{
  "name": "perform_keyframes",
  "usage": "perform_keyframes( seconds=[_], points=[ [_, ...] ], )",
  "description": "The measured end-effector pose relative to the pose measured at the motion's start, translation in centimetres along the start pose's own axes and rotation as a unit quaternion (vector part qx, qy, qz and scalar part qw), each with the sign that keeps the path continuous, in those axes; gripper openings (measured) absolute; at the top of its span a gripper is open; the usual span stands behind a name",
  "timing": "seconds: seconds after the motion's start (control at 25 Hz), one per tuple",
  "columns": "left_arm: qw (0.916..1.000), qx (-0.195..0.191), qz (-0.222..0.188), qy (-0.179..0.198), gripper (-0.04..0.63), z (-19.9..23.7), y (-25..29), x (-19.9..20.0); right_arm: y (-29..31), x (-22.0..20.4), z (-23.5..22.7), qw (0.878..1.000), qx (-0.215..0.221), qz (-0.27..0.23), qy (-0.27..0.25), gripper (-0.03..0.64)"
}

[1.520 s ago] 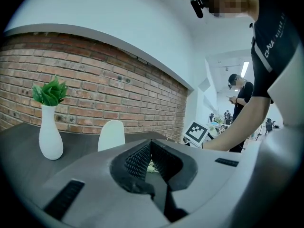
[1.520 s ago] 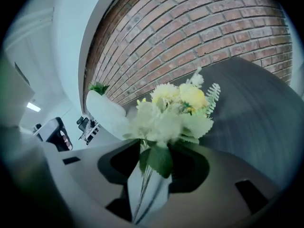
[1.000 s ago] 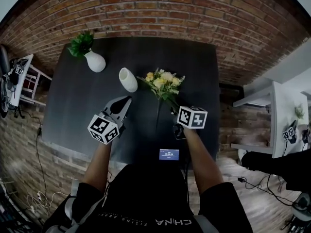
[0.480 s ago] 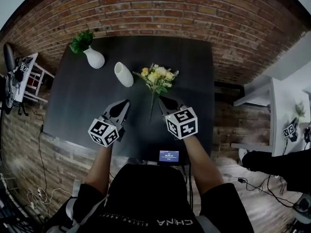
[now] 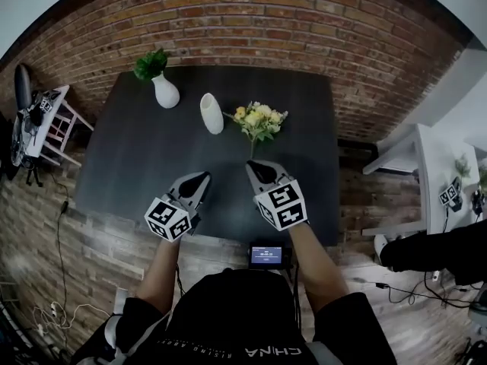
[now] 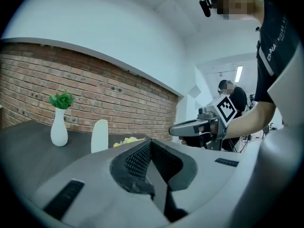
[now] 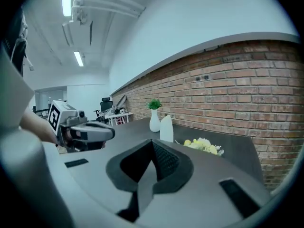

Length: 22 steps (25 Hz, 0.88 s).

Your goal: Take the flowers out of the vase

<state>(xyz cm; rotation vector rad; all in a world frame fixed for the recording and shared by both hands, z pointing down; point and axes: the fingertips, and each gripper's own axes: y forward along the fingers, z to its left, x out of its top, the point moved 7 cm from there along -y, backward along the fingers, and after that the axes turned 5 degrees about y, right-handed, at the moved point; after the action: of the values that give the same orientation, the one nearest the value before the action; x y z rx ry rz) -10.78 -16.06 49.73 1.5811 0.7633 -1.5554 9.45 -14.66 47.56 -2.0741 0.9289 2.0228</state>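
Observation:
A bunch of yellow and white flowers [image 5: 259,120] lies flat on the dark table [image 5: 129,166], its stem pointing toward me. The empty white vase [image 5: 211,112] stands upright just left of it. My right gripper [image 5: 255,169] hovers shut and empty in front of the stem's near end, apart from it. My left gripper [image 5: 199,182] hangs shut and empty beside it on the left. In the left gripper view the vase [image 6: 99,136], the flowers [image 6: 126,140] and the right gripper [image 6: 197,127] show. The right gripper view has the vase [image 7: 166,128], the flowers [image 7: 204,145] and the left gripper [image 7: 88,131].
A second white vase with a green plant [image 5: 166,91] stands at the table's far left. A small screen [image 5: 265,255] sits at the near edge. A brick wall [image 5: 304,21] runs behind the table. White side tables stand left [image 5: 46,112] and right [image 5: 426,166].
The right gripper has let go of the flower stem, shut, rolled and lifted back toward me. The left gripper has also drawn back. The flowers stay lying on the table.

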Motion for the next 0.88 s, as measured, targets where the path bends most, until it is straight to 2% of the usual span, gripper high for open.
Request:
perform_keyframes(
  seconds=[0.2,0.4,0.6,0.88],
  points=[
    [0.9999,-0.002,-0.006,-0.009,0.003,-1.6,-6.5,-1.2,-1.9,-1.6,5.9,1.0,-0.025,0.001,0.005,0.006],
    [0.9999,-0.005,-0.006,-0.008,0.003,-3.9,-10.5,-2.0,-5.1,-3.5,9.4,0.998,-0.056,0.004,0.024,0.006],
    [0.9998,-0.011,-0.011,-0.012,0.003,-6.5,-12.1,-2.5,-7.8,-4.2,10.9,0.997,-0.071,0.005,0.024,0.006],
    [0.9997,-0.002,-0.016,-0.018,0.003,-9.2,-11.2,-2.1,-10.1,-4.2,10.4,0.998,-0.066,0.003,0.018,0.006]
  ],
)
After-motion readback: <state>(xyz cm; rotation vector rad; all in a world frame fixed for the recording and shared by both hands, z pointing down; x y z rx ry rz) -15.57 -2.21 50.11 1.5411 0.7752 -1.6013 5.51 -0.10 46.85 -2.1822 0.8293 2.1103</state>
